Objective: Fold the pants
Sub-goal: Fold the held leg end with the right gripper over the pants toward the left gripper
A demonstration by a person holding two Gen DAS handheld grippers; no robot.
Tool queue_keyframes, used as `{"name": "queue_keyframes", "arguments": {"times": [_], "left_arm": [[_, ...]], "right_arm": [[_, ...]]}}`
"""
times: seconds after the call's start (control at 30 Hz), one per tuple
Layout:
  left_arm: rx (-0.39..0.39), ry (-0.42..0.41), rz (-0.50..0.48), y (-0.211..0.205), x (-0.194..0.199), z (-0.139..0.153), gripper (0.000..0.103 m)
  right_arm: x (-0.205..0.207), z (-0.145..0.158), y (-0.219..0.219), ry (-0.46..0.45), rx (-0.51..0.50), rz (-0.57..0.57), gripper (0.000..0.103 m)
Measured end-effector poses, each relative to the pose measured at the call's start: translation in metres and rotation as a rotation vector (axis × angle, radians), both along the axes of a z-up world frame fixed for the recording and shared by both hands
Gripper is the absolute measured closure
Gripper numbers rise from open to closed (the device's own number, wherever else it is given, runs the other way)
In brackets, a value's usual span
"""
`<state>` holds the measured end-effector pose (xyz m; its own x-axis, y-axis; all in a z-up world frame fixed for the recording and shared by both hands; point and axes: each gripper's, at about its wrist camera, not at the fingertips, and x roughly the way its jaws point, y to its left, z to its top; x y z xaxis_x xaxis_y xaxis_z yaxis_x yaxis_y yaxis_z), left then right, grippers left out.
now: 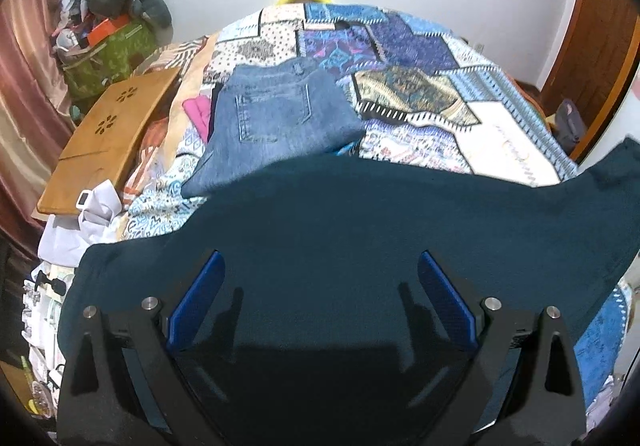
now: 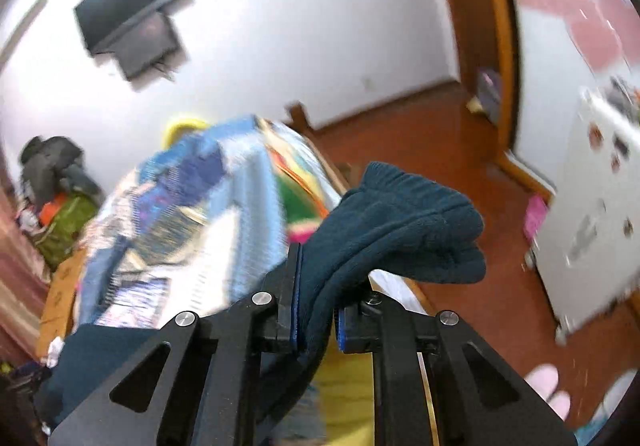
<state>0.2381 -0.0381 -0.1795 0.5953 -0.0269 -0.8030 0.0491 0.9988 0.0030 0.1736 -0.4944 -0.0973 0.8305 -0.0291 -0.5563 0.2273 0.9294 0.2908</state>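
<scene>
Dark teal fleece pants (image 1: pixel 360 213) lie spread across the near part of the bed. My left gripper (image 1: pixel 320 266) is open, its blue pads (image 1: pixel 196 302) wide apart just above the fabric, holding nothing. My right gripper (image 2: pixel 316 310) is shut on a bunched end of the same teal pants (image 2: pixel 400 230), lifted above the bed's right edge; the cloth bulges out past the fingertips. That lifted end shows at the right of the left wrist view (image 1: pixel 616 165).
Folded blue jeans (image 1: pixel 276 117) lie on the patchwork quilt (image 1: pixel 440 93) beyond the teal pants. A wooden lap tray (image 1: pixel 108 133) sits at the bed's left edge. A laundry pile (image 1: pixel 116 25) is far left. Red floor (image 2: pixel 460 165) and a white cabinet (image 2: pixel 592 213) are right.
</scene>
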Motion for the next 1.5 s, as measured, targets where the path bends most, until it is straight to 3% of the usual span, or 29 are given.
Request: {"name": "queue_keyframes", "arguments": {"times": [0.2,0.33,0.53,0.83,1.07,1.3,1.43,1.5], "left_arm": [[-0.014,-0.037,-0.016,0.001,-0.006,0.015,0.005],[-0.022,-0.050,-0.016,0.006,-0.012,0.020,0.005],[-0.050,-0.047,0.008,0.021,-0.019,0.021,0.005],[-0.061,-0.020,0.037,0.037,-0.027,0.014,0.005],[-0.076,-0.007,0.043,0.036,-0.027,0.013,0.005],[-0.070,-0.042,-0.004,0.014,-0.023,0.031,0.005],[-0.054,-0.063,-0.058,-0.008,-0.016,0.042,0.005],[-0.059,-0.060,-0.090,-0.020,-0.009,0.044,0.005]], "right_arm": [[0.013,0.044,0.061,-0.122,-0.036,0.183,0.093],[0.025,0.046,0.106,-0.145,-0.037,0.310,0.093],[0.042,0.009,0.182,-0.084,-0.076,0.496,0.093],[0.039,-0.065,0.270,0.127,-0.153,0.753,0.093],[0.021,-0.088,0.283,0.227,-0.191,0.826,0.085],[0.006,-0.082,0.273,0.246,-0.118,0.877,0.059],[0.007,-0.068,0.250,0.208,-0.130,0.790,0.054],[0.009,-0.059,0.232,0.178,-0.091,0.751,0.046]]}}
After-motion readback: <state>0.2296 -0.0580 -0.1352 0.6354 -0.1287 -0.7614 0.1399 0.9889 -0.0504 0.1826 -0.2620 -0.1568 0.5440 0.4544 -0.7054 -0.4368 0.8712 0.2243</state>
